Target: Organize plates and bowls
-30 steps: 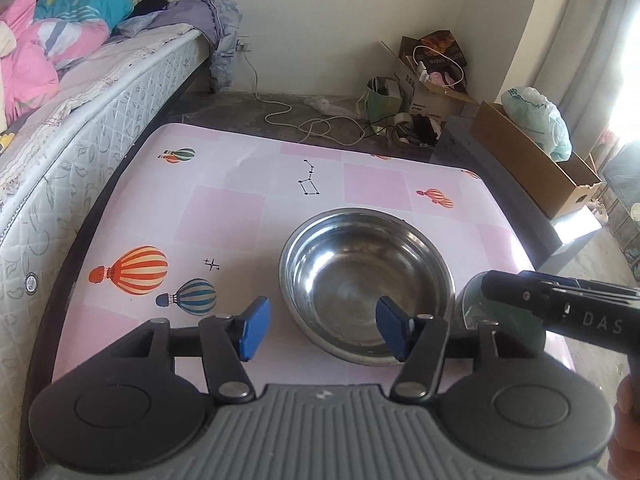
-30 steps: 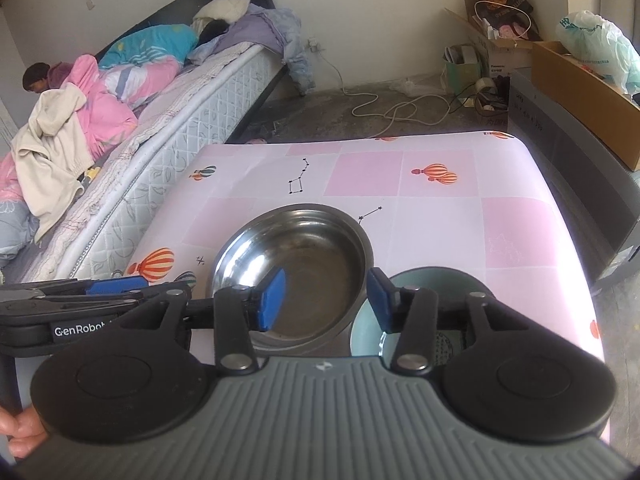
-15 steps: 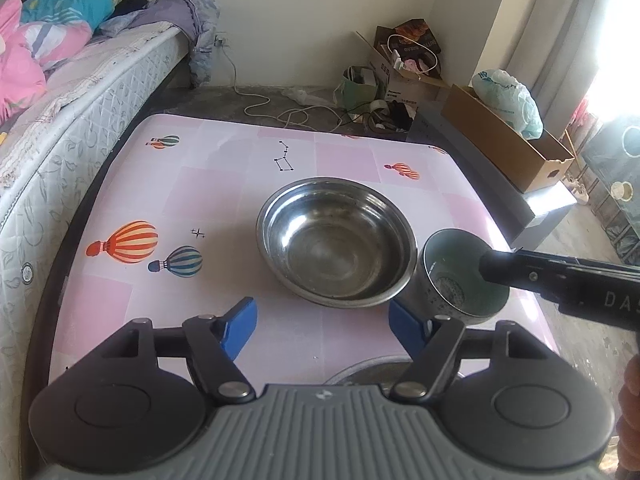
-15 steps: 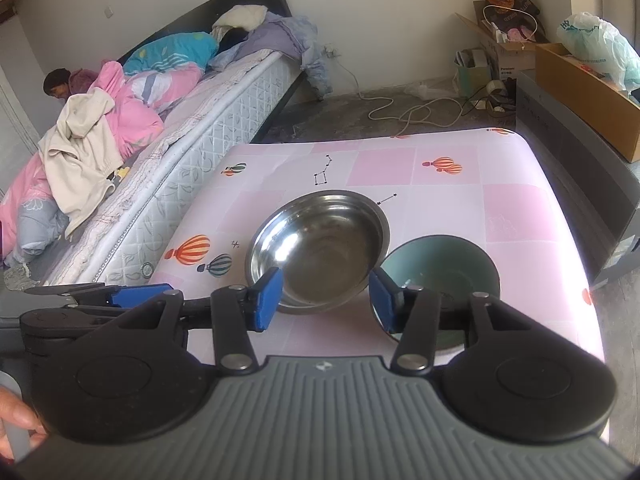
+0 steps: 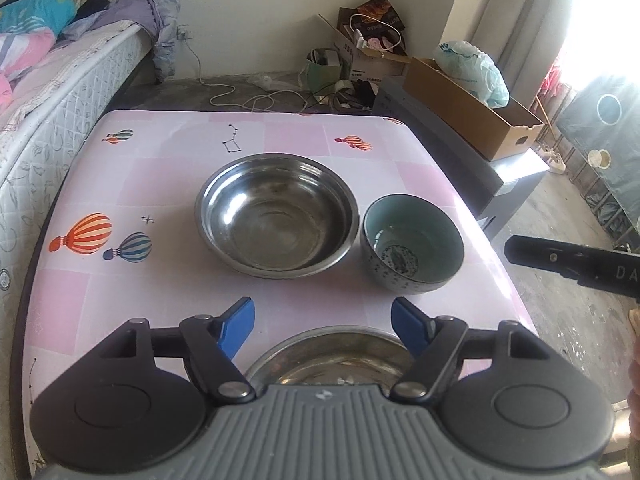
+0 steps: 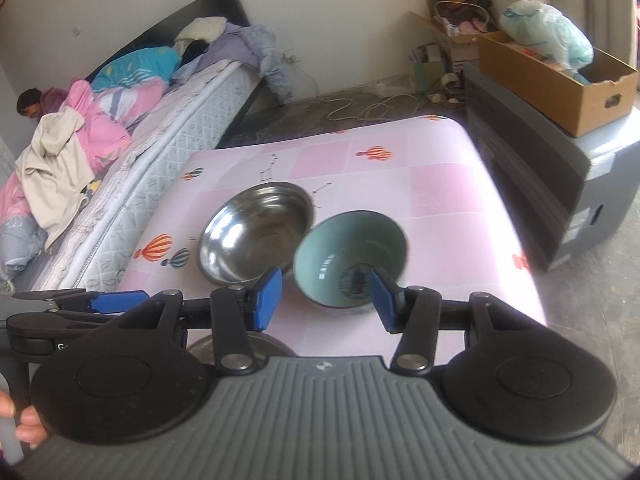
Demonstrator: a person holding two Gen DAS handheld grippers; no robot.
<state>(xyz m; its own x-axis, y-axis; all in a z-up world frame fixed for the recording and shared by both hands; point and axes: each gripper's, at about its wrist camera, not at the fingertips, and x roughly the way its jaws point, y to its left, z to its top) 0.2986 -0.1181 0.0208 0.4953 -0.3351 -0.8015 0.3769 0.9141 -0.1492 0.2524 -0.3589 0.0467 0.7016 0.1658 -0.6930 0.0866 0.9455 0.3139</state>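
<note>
i had my right gripper wide and empty — the teal bowl sat just ahead between its fingers, nearer than my left gripper, also wide, over the steel plate.

A wide steel bowl sits upright mid-worktop. Just right of it stands a smaller ceramic bowl, teal inside, speckled outside. A steel plate lies nearest, partly hidden.

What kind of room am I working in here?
Most likely a lived-in bedroom: a bed piled with bedding beside the low pink table, open cardboard boxes and loose cables on a bare floor.
</note>
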